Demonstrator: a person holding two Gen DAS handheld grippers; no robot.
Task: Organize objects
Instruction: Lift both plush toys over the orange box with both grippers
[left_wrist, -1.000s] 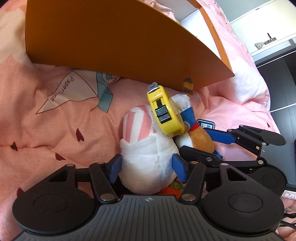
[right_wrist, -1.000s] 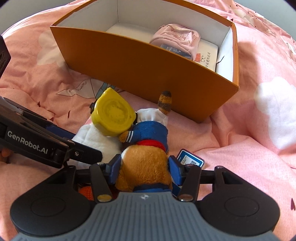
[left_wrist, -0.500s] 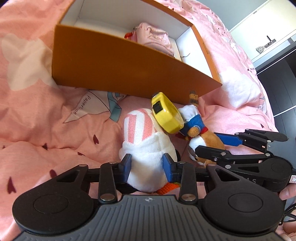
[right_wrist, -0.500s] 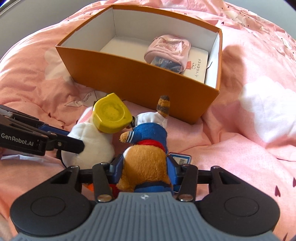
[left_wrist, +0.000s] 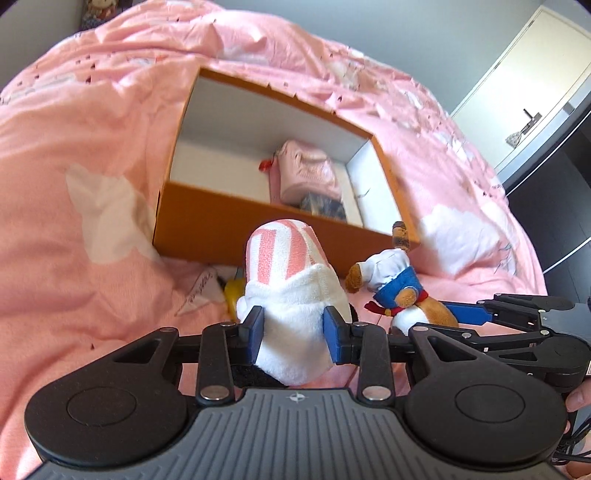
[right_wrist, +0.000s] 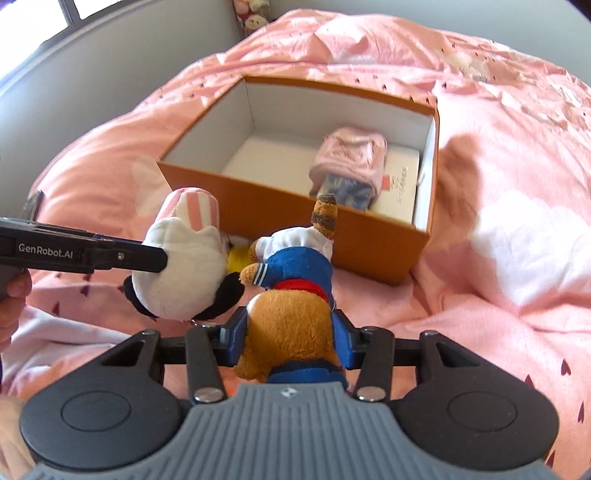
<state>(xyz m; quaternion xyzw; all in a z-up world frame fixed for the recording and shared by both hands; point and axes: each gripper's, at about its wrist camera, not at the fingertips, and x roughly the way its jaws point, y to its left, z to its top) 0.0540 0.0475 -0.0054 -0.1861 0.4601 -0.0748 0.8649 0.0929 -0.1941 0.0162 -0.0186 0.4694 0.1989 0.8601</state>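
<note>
Pink bedding (right_wrist: 498, 295) is spreading under an orange box (right_wrist: 295, 206), which is holding a pink pouch (right_wrist: 351, 155) on white paper. Left gripper (left_wrist: 293, 328) is still closing its pads on a white-and-pink plush (left_wrist: 291, 291); right gripper (right_wrist: 290, 338) is clamping a brown plush (right_wrist: 291, 314), both just before the box.

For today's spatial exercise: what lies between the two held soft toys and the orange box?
A yellow tape measure on the pink bedding, glimpsed in both wrist views.
</note>
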